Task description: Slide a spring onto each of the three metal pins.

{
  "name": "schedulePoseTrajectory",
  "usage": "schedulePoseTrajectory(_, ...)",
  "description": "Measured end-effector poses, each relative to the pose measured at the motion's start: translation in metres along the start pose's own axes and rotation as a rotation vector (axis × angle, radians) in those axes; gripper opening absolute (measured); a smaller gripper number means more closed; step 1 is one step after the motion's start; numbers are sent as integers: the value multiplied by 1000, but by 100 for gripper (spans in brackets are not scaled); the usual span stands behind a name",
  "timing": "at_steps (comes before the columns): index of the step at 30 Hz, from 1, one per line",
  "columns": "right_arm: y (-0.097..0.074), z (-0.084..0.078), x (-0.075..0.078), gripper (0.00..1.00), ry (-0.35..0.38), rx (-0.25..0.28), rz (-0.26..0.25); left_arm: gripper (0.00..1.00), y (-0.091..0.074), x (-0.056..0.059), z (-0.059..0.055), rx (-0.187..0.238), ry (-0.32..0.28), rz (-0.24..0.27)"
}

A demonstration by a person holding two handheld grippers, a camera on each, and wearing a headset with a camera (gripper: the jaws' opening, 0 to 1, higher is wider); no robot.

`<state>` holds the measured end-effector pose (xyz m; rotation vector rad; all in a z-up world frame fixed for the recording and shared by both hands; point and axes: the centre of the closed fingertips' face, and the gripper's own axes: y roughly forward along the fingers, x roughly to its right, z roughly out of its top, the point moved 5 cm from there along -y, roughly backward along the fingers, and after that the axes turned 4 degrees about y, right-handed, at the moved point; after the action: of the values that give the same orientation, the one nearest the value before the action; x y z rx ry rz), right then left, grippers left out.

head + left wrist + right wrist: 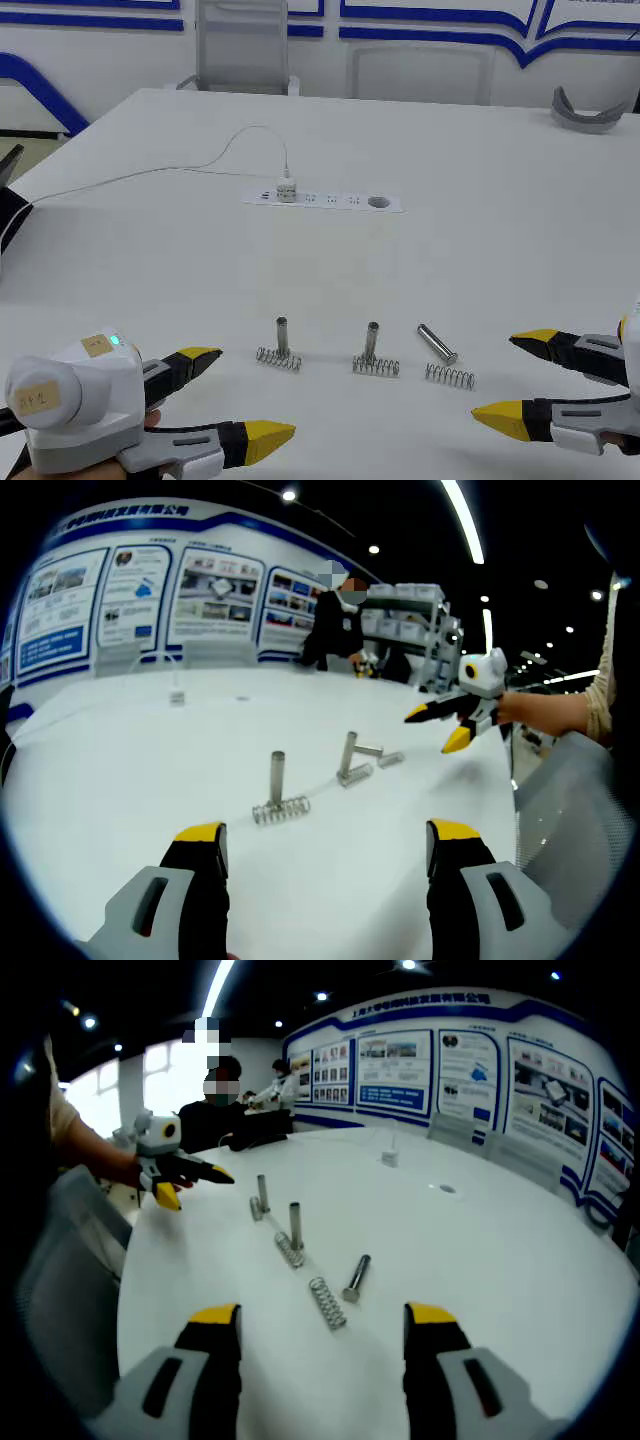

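Three metal pins sit in a row on the white table [330,270]. The left pin [282,336] and middle pin [372,340] stand upright; the right pin [436,343] lies on its side. A spring lies in front of each: left spring [278,358], middle spring [376,367], right spring [449,377]. My left gripper [232,392] is open at the lower left, nothing between its fingers, facing the left pin [277,777] and spring [281,809]. My right gripper [520,378] is open at the lower right, pointing at the lying pin [356,1278] and its spring [327,1302].
A white power strip [325,200] with a plugged-in charger [287,189] and cable [150,175] lies mid-table. A grey curved object [588,112] rests at the far right corner. A chair [243,48] stands behind the table. People stand in the background of both gripper views.
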<state>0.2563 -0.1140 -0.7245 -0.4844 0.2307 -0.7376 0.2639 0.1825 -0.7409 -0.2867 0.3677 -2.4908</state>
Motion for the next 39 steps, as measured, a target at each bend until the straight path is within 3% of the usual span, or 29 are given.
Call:
schedulePoseTrajectory(29, -2, 4, 2, 66, 38, 3, -25, 83, 1, -1, -4, 3, -5, 10)
schedulePoseTrajectory(39, -2, 14, 7, 59, 50, -5, -43, 83, 1, -3, -4, 7, -10, 14)
